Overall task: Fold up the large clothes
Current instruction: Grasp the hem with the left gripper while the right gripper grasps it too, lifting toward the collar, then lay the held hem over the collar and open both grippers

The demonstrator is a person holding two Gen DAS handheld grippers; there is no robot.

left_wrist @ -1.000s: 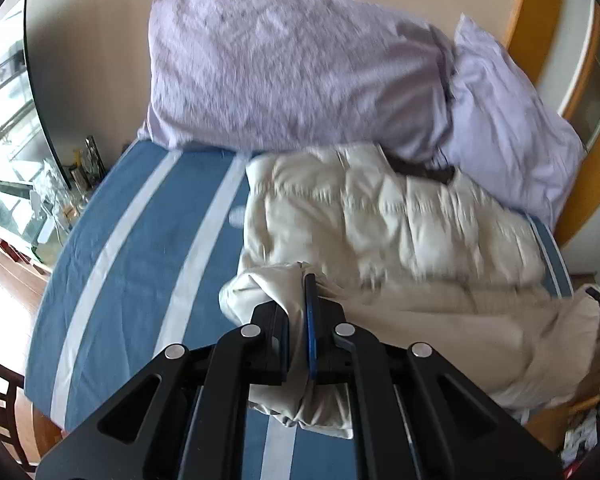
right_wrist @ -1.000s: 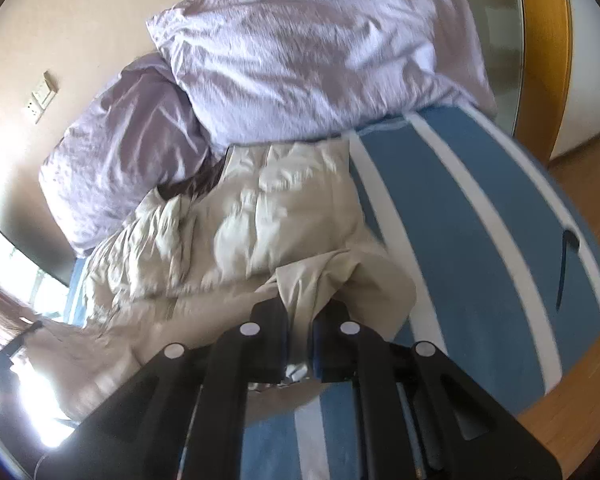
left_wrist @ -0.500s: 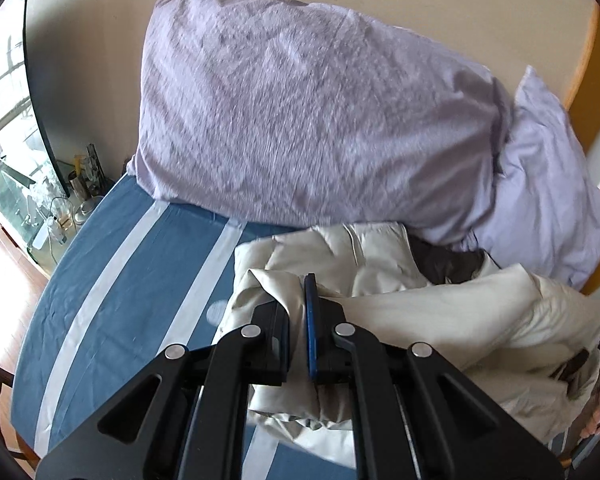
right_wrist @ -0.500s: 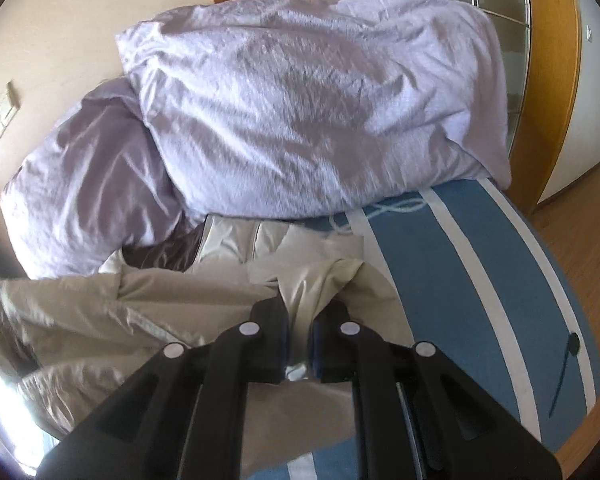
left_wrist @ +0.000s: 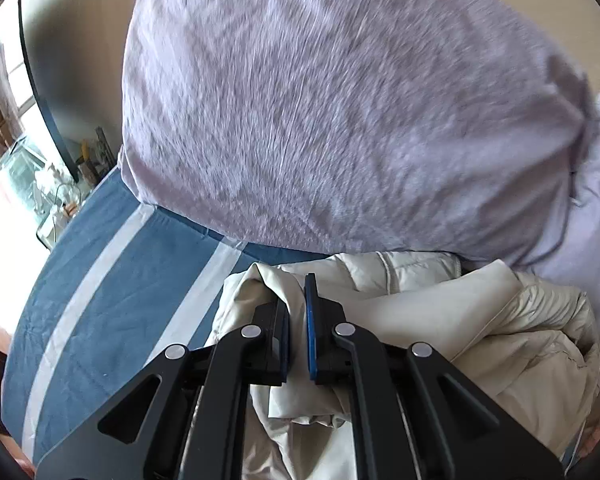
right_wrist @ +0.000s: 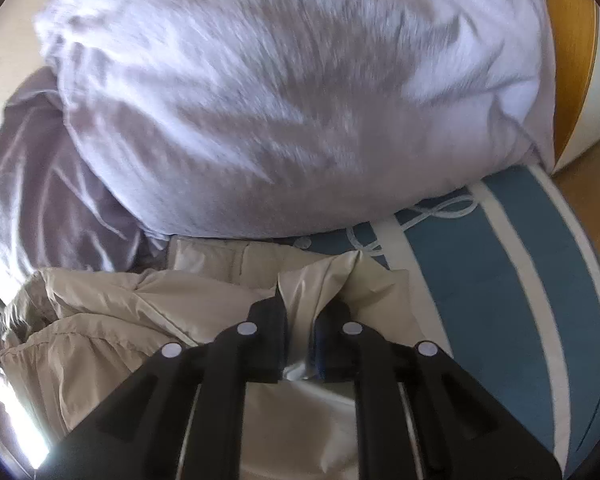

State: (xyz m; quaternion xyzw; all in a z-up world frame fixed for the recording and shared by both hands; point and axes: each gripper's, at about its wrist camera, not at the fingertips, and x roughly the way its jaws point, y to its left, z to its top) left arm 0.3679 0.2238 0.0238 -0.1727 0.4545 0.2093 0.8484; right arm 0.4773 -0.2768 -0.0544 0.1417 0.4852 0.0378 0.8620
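Both sets of fingers are pinching fabric right now. The left gripper has its two black fingers with blue pads pressed nearly together on a fold of the cream puffy quilted jacket, with the cloth bunching up between and over the tips. The right gripper is doing the same thing on the other side of the jacket: fingers close together with a peak of the smooth beige cloth squeezed in the narrow gap. Its jaws have just been easing apart a touch, but the fabric is still caught between them.

Out from there, the jacket is a folded, rumpled heap lying on the bed. In the left view it piles up to the right of the gripper, and in the right view it spreads out to the left, with layers doubled over each other. Its far edge sits right up against the big wrinkled lilac pillow, which fills most of both views and looks blurry. A second, darker purple pillow is tucked beside it on the left in the right view.

Under everything is the blue bedsheet with white stripes. A thin white cord lies looped on it just below the big pillow. Past the bed there's a wooden door frame on the right side.
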